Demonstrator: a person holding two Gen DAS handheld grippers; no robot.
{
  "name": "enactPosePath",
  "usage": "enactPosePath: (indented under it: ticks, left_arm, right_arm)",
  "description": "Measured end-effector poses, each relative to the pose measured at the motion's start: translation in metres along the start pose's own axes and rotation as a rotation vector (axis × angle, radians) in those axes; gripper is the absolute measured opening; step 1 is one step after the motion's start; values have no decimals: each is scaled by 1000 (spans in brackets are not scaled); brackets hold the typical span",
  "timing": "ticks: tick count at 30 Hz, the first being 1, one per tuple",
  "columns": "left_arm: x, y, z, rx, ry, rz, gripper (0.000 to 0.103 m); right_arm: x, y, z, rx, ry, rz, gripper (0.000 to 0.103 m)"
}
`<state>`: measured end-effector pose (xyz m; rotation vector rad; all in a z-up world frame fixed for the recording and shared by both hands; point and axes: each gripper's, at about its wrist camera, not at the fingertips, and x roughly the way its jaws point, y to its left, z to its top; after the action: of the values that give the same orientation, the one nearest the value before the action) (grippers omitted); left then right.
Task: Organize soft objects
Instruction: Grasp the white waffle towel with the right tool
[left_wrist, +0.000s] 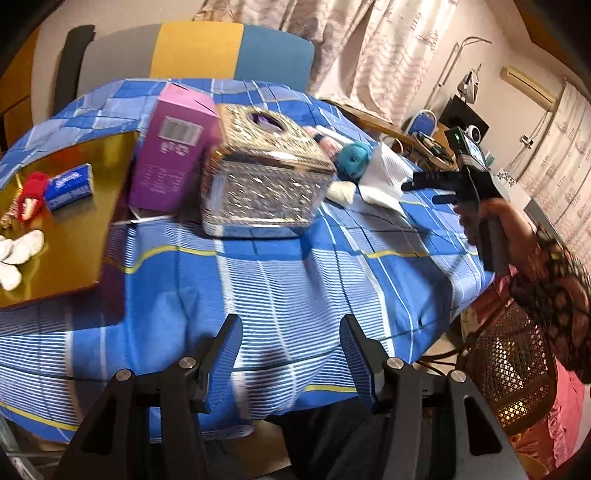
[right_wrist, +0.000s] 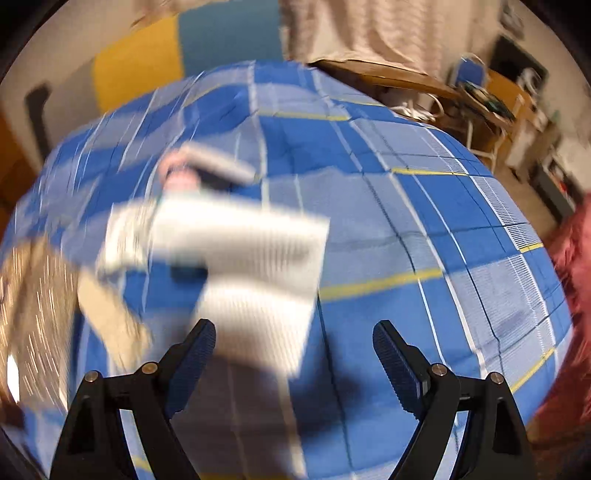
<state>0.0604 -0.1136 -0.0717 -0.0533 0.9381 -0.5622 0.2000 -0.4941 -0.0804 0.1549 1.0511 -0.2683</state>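
Blue checked tablecloth (left_wrist: 280, 280) shows partial progress: soft items sit on the gold tray (left_wrist: 74, 258) at nine o'clock, while white cloth (right_wrist: 258, 258) and teal toy (left_wrist: 354, 157) remain, with left gripper (left_wrist: 291, 354) and right gripper (right_wrist: 295, 358) wide apart, empty.

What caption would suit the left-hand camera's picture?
Open left gripper over a blue checked cloth, facing a glittery tissue box and purple carton.
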Motion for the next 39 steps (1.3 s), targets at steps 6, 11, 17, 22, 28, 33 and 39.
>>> enactPosePath:
  ticks: [6, 11, 17, 22, 28, 33, 39]
  left_arm:
    - [2, -13, -2, 35, 1, -5, 55]
    - [0, -12, -1, 25, -3, 10, 55]
    - [-10, -9, 4, 25, -26, 38, 55]
    - [-2, -5, 6, -1, -24, 22, 55]
    - [13, -22, 3, 16, 9, -11, 55]
    - [10, -36, 1, 68, 5, -2, 55]
    - [6, -34, 3, 66, 0, 20, 55]
  right_arm:
    - [-22, -18, -11, -2, -85, 26, 88]
    - [-20, -39, 48, 189, -130, 55, 91]
    - [33, -35, 76, 256, 9, 3, 91]
    - [23, -17, 22, 116, 30, 53, 91]
    - [-7, -26, -9, 56, -98, 94, 100]
    - [18, -9, 6, -5, -46, 159, 103]
    - [51, 24, 0, -172, 35, 211, 103]
